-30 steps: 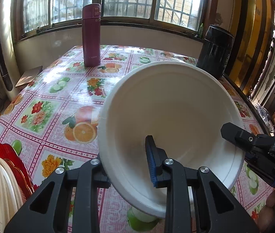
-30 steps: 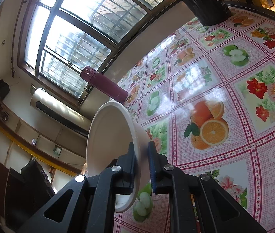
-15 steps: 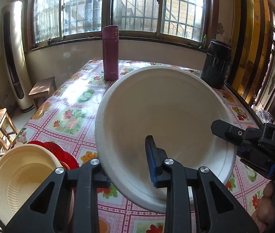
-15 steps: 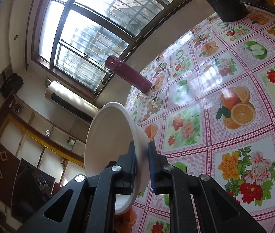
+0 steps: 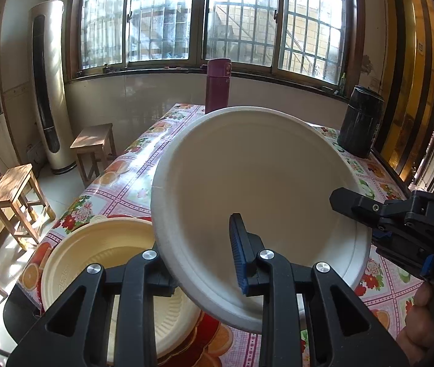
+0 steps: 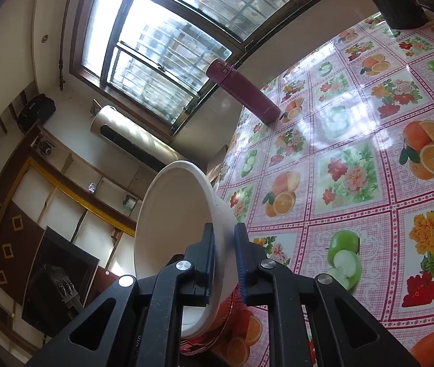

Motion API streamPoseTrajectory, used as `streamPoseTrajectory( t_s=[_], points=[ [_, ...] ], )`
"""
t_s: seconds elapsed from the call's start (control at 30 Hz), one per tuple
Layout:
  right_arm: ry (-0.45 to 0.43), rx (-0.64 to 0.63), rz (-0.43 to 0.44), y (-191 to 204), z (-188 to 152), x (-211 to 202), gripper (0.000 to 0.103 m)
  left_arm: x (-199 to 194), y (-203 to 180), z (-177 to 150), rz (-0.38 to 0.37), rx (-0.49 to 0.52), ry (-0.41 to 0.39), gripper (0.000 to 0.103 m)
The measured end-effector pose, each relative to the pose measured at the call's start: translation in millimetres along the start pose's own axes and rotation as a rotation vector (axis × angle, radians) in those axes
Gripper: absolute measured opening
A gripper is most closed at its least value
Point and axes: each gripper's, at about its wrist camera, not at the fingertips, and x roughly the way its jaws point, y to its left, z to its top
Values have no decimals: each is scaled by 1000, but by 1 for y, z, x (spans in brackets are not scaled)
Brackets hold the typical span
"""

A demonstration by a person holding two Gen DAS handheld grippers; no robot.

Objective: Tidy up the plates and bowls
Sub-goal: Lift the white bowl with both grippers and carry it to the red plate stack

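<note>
White bowl [image 5: 256, 202]: round, matte, with a deep smooth hollow and a thick rolled rim; it is hanging tilted in the air above the near edge of the table, its opening facing the left wrist camera.
Left gripper [image 5: 204, 263]: its black jaws are pinching the lower rim of the white bowl, the blue ribbed pad lying inside the hollow and the other jaw sitting behind the wall.
Right gripper [image 6: 224, 260]: it is clamping the same bowl's wall at the opposite rim, one jaw inside and one outside; in the left wrist view it is reaching in from the right.
Cream plate [image 5: 103, 263]: shallow and round, with fine ribbing and a patterned band around its inner wall; it is lying below and left of the white bowl, on top of a glossy red dish [image 5: 198, 339].
Tablecloth [image 6: 354, 165]: shiny plastic, printed in pink-bordered squares of oranges, apples and flowers.
Flask [image 5: 218, 85]: a tall magenta cylinder standing at the table's far edge.
Black canister [image 5: 361, 122]: dark, glossy and drum-shaped, standing at the far right corner.
Stools [image 5: 15, 195]: plain wood, standing on the floor left of the table.
</note>
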Motion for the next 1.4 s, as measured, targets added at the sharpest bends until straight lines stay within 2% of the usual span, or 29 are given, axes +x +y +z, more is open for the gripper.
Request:
streamPoseTrajectory(
  t_s=[0.63,0.93,1.4],
  points=[
    [137,-49,30,38,-33,53,16,-13,51,-16,97,-46,-5,26],
    [179,-66,36,50,-43,70,16,-12,70,-21,113,-78,13,26],
    [245,-97,59,70,-59,90,16,-24,94,-21,124,-122,-2,26]
  ],
)
